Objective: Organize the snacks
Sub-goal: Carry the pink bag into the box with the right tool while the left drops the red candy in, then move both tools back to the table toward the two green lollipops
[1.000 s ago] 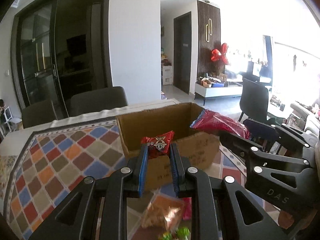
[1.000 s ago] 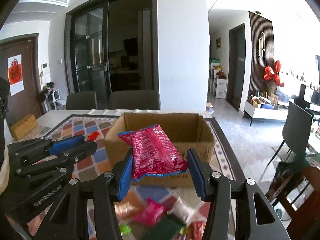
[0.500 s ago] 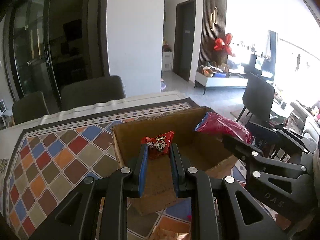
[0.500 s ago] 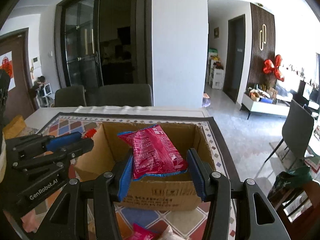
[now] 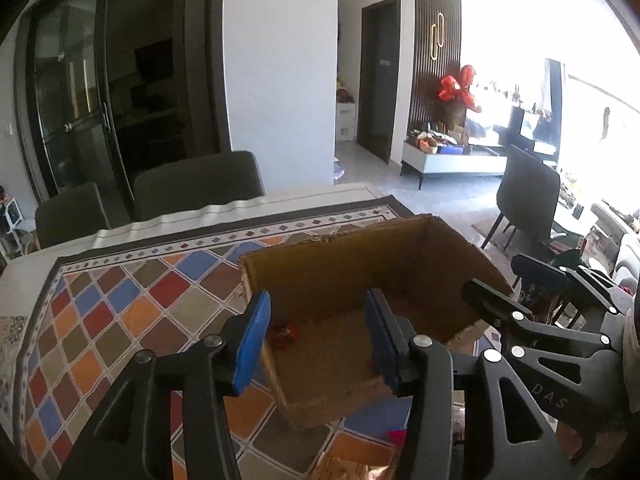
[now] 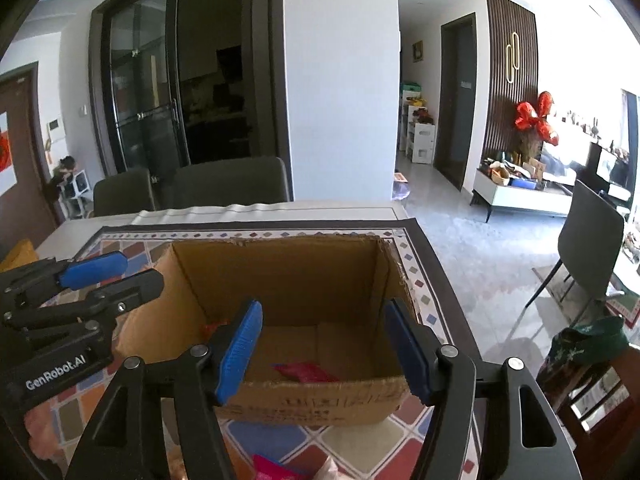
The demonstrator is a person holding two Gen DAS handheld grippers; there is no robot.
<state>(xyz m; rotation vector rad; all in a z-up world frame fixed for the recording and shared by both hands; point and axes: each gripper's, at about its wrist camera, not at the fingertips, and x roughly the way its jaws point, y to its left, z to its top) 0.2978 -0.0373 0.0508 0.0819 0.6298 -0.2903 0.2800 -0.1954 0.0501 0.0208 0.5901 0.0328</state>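
Snacks: small red packet point(image 5: 283, 333) blurred on cardboard box point(image 5: 360, 272) floor, at 9 o'clock; pink bag point(image 6: 306, 372) half hidden by near wall. Left hand-held gripper point(image 5: 316, 340) and right hand-held gripper point(image 6: 326, 350) jaws opening, empty, above box on patterned tabletop point(image 5: 120, 312). Loose snacks at 6 o'clock cut off.

White pillar point(image 6: 340, 80), dark glass doors point(image 6: 144, 96) (sunlit lounge right), grey chairs point(image 5: 198, 184).

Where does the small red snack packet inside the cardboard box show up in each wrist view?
Left wrist: small red snack packet on the box floor, near the left wall.
Right wrist: partly hidden at lower left inside the box.
Shared landmark: cardboard box.
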